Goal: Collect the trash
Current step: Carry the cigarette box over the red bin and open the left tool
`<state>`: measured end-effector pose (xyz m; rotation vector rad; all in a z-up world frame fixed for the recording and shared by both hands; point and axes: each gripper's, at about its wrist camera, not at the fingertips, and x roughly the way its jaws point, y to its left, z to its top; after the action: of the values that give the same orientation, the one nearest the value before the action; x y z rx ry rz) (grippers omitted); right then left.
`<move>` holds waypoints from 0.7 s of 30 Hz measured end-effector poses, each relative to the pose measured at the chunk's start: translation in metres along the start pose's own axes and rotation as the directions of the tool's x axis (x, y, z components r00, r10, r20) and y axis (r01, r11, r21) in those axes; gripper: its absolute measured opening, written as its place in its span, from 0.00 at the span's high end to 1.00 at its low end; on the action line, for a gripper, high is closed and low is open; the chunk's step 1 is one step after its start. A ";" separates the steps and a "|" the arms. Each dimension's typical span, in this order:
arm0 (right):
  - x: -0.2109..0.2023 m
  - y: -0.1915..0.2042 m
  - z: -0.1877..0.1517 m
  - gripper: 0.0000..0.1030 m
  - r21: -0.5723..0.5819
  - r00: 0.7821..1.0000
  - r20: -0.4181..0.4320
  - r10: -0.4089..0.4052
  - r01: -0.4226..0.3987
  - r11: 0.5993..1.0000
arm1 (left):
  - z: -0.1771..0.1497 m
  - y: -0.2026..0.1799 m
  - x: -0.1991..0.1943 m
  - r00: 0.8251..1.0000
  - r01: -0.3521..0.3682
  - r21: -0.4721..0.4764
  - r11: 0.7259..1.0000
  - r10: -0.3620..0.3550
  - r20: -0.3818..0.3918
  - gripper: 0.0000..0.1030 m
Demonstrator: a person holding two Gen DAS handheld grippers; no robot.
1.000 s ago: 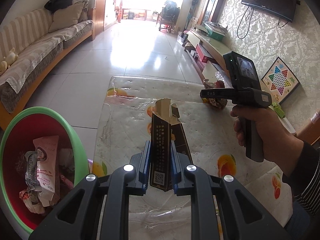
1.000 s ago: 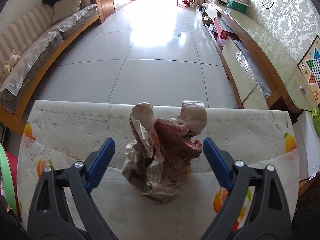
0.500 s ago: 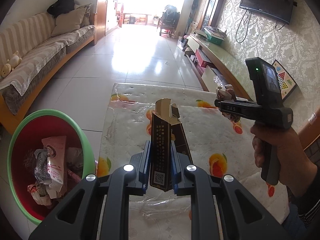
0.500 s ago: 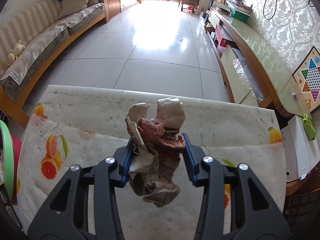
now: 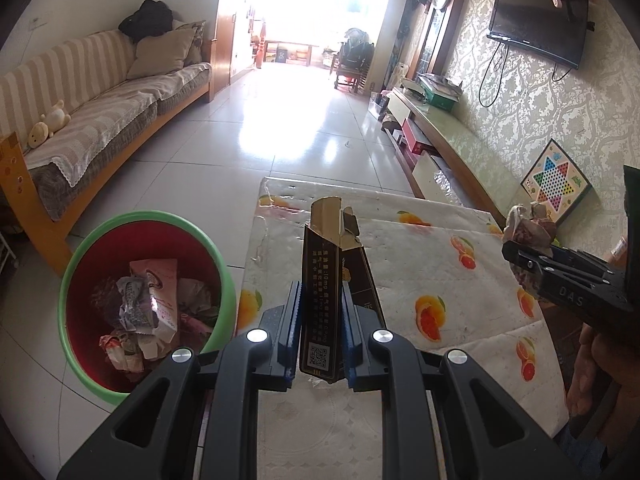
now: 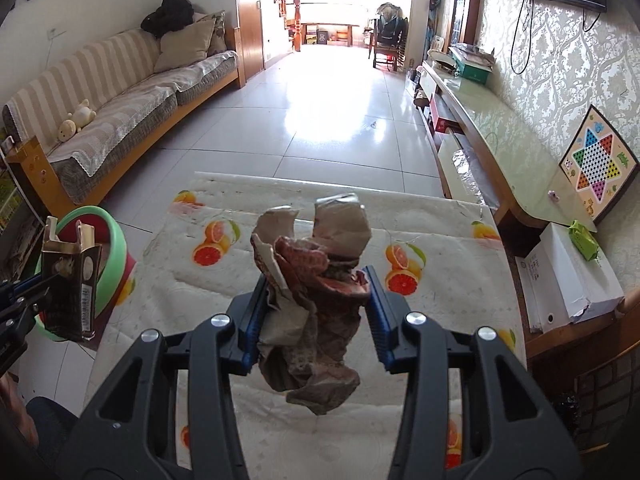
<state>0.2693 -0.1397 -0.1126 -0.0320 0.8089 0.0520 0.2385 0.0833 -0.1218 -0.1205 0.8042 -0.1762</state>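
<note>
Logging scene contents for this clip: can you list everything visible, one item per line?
Carton: one, dark brown, torn open, upright between the left jaws.
Crumpled paper: one wad, tan and reddish, between the right jaws, off the table.
Bin: one, green rim, red inside, on the floor left of the table, part-filled with wrappers.
Table: one, white cloth with orange-fruit print.
Sofa: one, striped beige, left wall.
Checkers board: one, multicoloured, leaning on the right wall.
TV: one, black, wall-mounted.
Left gripper: black, blue pads, clamping the carton.
Right gripper: black, blue pads, clamping the paper.
</note>
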 end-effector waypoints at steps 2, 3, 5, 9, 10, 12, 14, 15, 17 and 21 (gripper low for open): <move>-0.010 0.012 -0.004 0.58 -0.013 1.000 0.005 0.018 -0.018 1.000 | -0.001 0.013 -0.007 1.000 -0.020 -0.010 1.000 0.020 0.008 0.86; -0.014 0.019 -0.005 0.58 -0.025 1.000 0.009 0.021 -0.021 0.999 | 0.000 0.020 -0.011 1.000 -0.029 -0.018 0.999 0.029 0.011 0.85; -0.018 0.034 -0.006 0.58 -0.040 0.999 0.008 0.042 -0.042 0.998 | 0.002 0.037 -0.017 0.999 -0.050 -0.028 0.998 0.051 0.019 0.85; -0.021 0.067 -0.006 0.58 -0.076 0.997 0.004 0.077 -0.077 0.994 | 0.006 0.071 -0.023 0.995 -0.092 -0.050 0.994 0.093 0.020 0.85; -0.020 0.076 -0.006 0.58 -0.083 0.996 0.003 0.086 -0.086 0.993 | 0.007 0.081 -0.023 0.994 -0.104 -0.055 0.993 0.105 0.020 0.85; -0.020 0.092 -0.005 0.58 -0.099 0.995 0.000 0.104 -0.103 0.990 | 0.010 0.102 -0.022 0.992 -0.125 -0.068 0.990 0.126 0.017 0.85; -0.019 0.108 -0.004 0.58 -0.113 0.993 -0.002 0.120 -0.120 0.986 | 0.013 0.120 -0.019 0.989 -0.148 -0.076 0.986 0.150 0.013 0.85; -0.019 0.108 -0.004 0.58 -0.113 0.993 -0.002 0.120 -0.120 0.986 | 0.015 0.129 -0.017 0.987 -0.158 -0.080 0.984 0.159 0.011 0.85; -0.019 0.123 -0.004 0.58 -0.129 0.991 -0.003 0.133 -0.133 0.983 | 0.019 0.147 -0.011 0.984 -0.177 -0.087 0.980 0.178 0.005 0.85; -0.016 0.149 -0.006 0.58 -0.152 0.988 -0.013 0.154 -0.154 0.976 | 0.023 0.175 0.002 0.979 -0.206 -0.107 0.973 0.206 -0.016 0.85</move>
<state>0.2451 0.0083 -0.1062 -0.1139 0.8058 0.2607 0.2760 0.2547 -0.1379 -0.1376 0.8255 0.0633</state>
